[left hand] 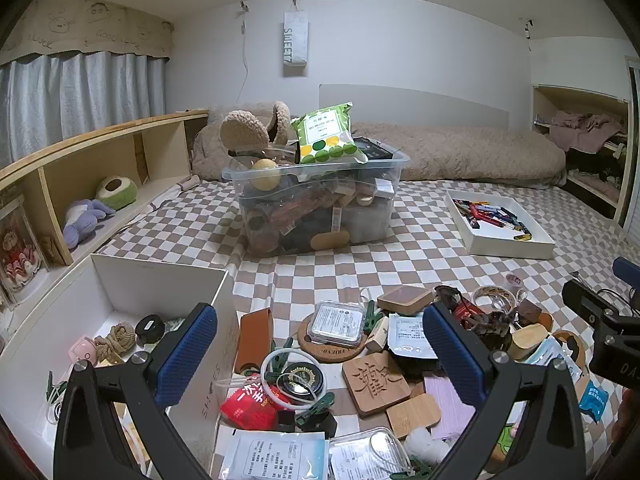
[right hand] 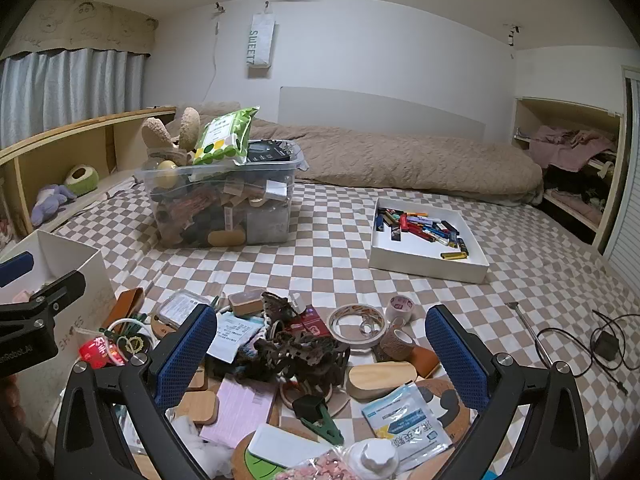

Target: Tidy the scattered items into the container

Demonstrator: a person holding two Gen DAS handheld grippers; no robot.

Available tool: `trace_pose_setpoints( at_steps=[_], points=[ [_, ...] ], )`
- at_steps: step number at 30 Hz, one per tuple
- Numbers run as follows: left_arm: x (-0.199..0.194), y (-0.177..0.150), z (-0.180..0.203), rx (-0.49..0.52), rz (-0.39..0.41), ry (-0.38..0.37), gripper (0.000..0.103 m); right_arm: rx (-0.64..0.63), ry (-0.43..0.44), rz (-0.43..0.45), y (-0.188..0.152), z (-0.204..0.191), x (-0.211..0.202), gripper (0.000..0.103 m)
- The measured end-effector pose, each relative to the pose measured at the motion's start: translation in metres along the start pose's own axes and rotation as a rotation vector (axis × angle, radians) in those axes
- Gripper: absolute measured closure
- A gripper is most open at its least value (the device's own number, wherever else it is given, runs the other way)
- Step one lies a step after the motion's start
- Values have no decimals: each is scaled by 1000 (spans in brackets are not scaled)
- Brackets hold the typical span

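My left claw (left hand: 320,360): jaws spread as wide as they go, nothing gripped; hangs over the near end of the pile, left blue pad over the box edge.
My right claw (right hand: 321,354): same, fully apart, empty; hovers over the right part of the pile w/ the dark tangled clump (right hand: 298,354) between the pads but not touched.
Scattered pile: all on the checkered bedsheet (left hand: 400,264), right in front of me, items overlapping.
Pile, left side: red snack packet (left hand: 250,402), black round tin (left hand: 300,378) w/ clear tubing looped round it, brown leather case (left hand: 256,336) just beside the box wall.
Pile, mid: carved wooden coaster (left hand: 376,382), clear lidded case (left hand: 338,324) sitting on a cork mat, wooden block (left hand: 404,300) behind.
Pile, right side: tape ring (right hand: 358,324), small tape roll (right hand: 402,308), oval wooden piece (right hand: 382,376), white-blue sachet (right hand: 406,416), green clip (right hand: 320,420).
White box (left hand: 168,284): open-top, near left, touching the pile; inside a rope knot (left hand: 118,340), a black round thing, a pink item.
Clear bin (left hand: 320,200): farther back, centre-left, heaped over its rim; green snack bag (left hand: 326,136) and plush on top.
White tray (right hand: 424,264): far right, well apart from pile, holds colourful pens/markers.
Cable (right hand: 592,344): loose on sheet, far right.
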State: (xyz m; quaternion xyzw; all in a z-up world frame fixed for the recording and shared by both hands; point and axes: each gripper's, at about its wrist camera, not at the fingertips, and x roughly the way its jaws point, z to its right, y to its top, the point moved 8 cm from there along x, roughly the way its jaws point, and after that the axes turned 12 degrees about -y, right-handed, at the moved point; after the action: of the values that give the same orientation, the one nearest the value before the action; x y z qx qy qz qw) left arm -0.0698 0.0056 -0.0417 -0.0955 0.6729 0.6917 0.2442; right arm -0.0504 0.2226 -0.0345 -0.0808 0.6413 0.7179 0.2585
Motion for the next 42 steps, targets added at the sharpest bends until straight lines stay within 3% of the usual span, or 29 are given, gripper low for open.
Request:
trace_pose_setpoints(
  at_steps=[42],
  points=[
    [0, -4, -1, -15, -12, -3, 0, -25, 12, -18, -4, -7, 5, 0]
  ],
)
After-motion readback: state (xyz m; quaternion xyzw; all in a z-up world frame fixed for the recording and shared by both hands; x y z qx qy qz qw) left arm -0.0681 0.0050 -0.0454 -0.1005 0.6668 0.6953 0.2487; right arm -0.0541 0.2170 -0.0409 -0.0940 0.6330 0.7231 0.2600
